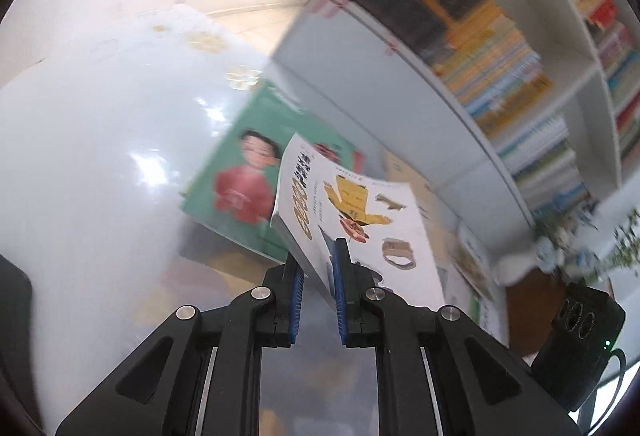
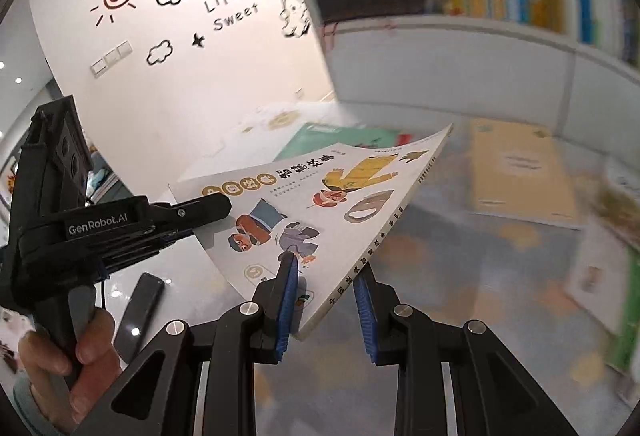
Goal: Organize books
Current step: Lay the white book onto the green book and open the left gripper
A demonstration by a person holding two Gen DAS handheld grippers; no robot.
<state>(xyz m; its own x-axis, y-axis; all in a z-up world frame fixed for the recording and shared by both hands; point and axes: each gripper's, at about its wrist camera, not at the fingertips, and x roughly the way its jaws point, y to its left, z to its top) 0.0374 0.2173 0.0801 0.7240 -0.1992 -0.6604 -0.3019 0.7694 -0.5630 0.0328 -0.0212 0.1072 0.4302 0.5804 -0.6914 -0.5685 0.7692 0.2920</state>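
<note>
Thin white paperback w/ cartoon figures on its cover (image 2: 320,211) is up off the glossy white desk (image 1: 80,155), pinched at two edges: left tongs (image 1: 316,272) clamp one edge, right tongs (image 2: 324,300) narrow on the spine corner. Risk: floppy book already sags btwn grips, so uneven pull could tear the cover or slip it out. It hangs over the green picture book (image 1: 236,179) at 11 o'clock; white bookshelf (image 1: 520,47) at 1–2 o'clock is packed, so a tilted entry may jam.

Wall (image 2: 192,83) bears sun, cloud and tree decals with lettering "Life is Sweet". Switch plates (image 2: 111,56) mounted lower left. Dark phone (image 2: 140,312) flat on table (image 1: 80,163).
</note>
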